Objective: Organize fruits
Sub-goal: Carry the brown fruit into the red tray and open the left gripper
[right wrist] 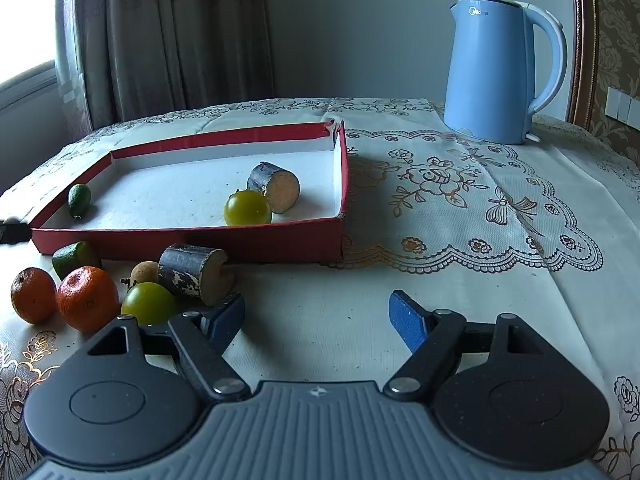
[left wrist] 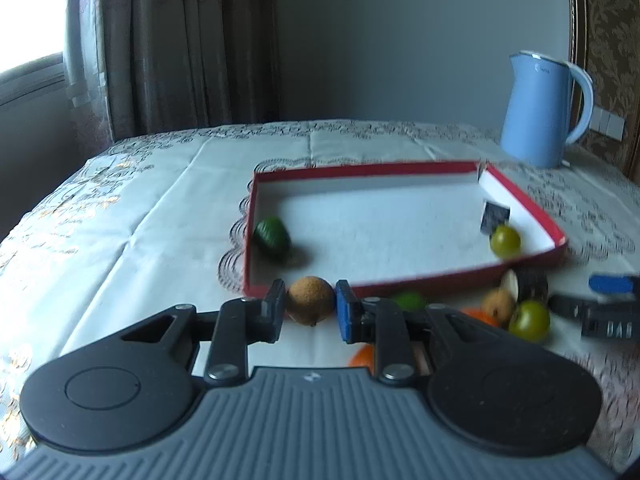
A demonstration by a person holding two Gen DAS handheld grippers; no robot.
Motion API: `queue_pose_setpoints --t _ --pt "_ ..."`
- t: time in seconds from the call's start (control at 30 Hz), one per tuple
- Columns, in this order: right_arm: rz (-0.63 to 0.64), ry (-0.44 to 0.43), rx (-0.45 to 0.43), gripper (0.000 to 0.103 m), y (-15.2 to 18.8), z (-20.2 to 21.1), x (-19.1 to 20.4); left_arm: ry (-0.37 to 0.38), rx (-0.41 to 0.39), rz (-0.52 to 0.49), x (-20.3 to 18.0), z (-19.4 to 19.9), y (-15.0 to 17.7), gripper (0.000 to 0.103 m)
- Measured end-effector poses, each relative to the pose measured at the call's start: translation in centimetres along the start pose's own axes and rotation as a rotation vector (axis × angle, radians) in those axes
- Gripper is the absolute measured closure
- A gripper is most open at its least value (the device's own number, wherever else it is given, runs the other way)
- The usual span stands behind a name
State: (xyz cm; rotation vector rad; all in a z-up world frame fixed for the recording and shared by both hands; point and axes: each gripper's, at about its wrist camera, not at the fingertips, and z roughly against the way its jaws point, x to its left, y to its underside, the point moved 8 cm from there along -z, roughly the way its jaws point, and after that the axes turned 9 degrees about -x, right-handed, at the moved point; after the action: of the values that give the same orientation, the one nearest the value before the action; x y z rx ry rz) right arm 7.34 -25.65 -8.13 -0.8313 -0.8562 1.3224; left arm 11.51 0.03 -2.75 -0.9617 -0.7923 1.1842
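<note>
A pale embroidered cloth [right wrist: 460,208] is covering the counter [right wrist: 320,304], with brown curtains [right wrist: 168,36] and a grey wall [right wrist: 360,24] standing beyond both tongs, and a blue kettle [right wrist: 500,68] sitting far ahead to the right of the right tongs [right wrist: 318,316]

The left tongs [left wrist: 311,306] are clamping a small brown round fruit [left wrist: 311,300] between their pads, just short of the near wall of the red tray [left wrist: 400,286]. Inside the tray, ahead of them, a dark green fruit [left wrist: 272,236] is lying at the left and a yellow-green fruit [left wrist: 505,241] beside a dark cut piece [left wrist: 494,218] at the right

The right tongs are standing open over bare cloth, gripping nothing. Just ahead to their left, outside the tray, 2 oranges [right wrist: 86,298], a yellow-green fruit [right wrist: 148,302], a brown fruit [right wrist: 144,272], a lime [right wrist: 74,258] and a dark-skinned cut cylinder [right wrist: 192,274] are crowding together, the cylinder nearly touching the left finger
</note>
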Motion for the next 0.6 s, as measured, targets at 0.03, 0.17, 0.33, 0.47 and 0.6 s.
queue_pose_setpoints --t 0.03,0.17,0.33,0.47,0.6 --pt "0.000 0.000 0.000 0.024 0.0 0.0 0.0 0.006 0.001 0.009 -0.1 -0.5 -0.3 0.079" --pt "0.000 0.000 0.000 0.024 0.0 0.0 0.0 -0.022 -0.013 -0.002 -0.4 -2.3 -1.3 0.079" --pt "0.000 -0.001 0.000 0.024 0.0 0.0 0.0 -0.033 -0.026 0.011 -0.2 -4.2 -2.1 0.079" --pt "0.003 -0.002 0.002 0.023 0.0 0.0 0.0 -0.045 -0.013 0.003 -0.3 -5.9 -2.2 0.079" --pt "0.003 -0.002 0.002 0.023 0.0 0.0 0.1 -0.051 0.010 -0.012 -0.5 -7.8 -1.9 0.079"
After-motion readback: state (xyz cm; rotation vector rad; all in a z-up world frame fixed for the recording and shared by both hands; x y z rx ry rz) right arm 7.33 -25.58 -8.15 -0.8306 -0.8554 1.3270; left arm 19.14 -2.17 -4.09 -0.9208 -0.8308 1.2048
